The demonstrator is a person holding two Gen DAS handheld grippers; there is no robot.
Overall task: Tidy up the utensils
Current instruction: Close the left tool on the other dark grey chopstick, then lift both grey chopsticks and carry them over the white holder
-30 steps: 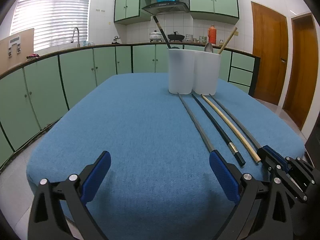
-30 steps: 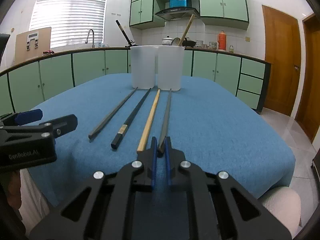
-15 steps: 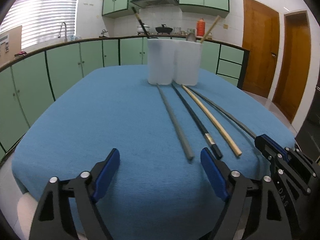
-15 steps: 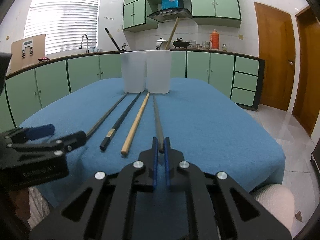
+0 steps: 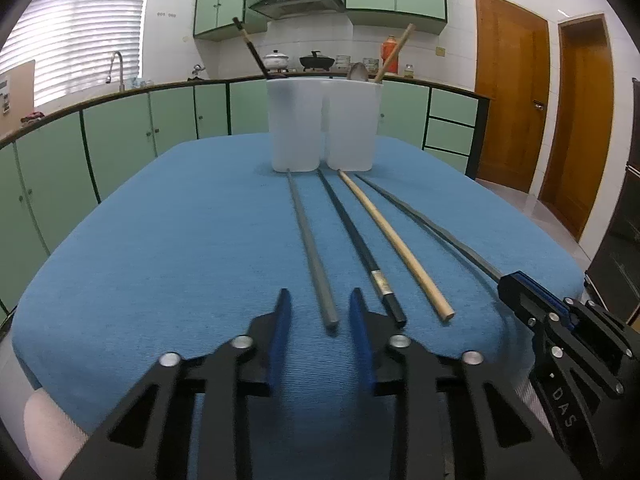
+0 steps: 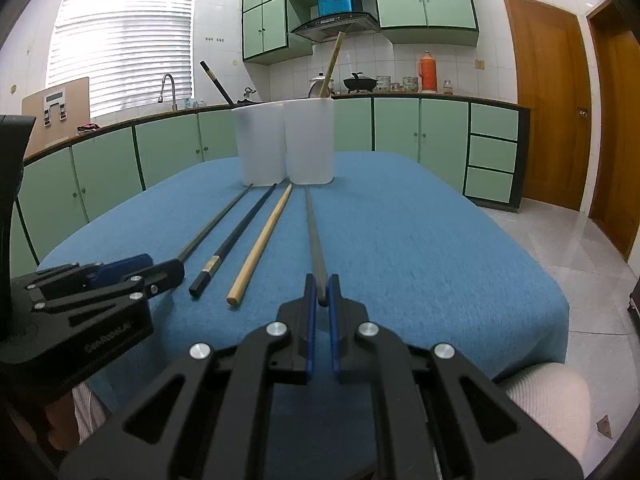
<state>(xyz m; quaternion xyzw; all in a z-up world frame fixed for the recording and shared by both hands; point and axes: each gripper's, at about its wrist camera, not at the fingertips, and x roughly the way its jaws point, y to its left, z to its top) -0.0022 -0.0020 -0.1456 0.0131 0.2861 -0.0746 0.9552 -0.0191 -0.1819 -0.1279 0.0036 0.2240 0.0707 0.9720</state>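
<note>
Since the earlier frames, the left gripper (image 5: 320, 312) has shifted sideways to line up with the leftmost grey chopstick (image 5: 310, 246), and its jaws have just been closing: they now stand narrow, one blue pad on each side of the chopstick's near end, with a gap visible on both sides. Right gripper (image 6: 321, 294): jaws clamped on the near end of the rightmost dark grey chopstick (image 6: 313, 232). Between these two lie a black chopstick (image 5: 356, 236) and a wooden chopstick (image 5: 394, 242); all four rest side by side on the blue tablecloth (image 5: 160, 260), far tips near two white translucent containers (image 5: 324, 124). Both containers stand upright, touching, with utensils already inside.
</note>
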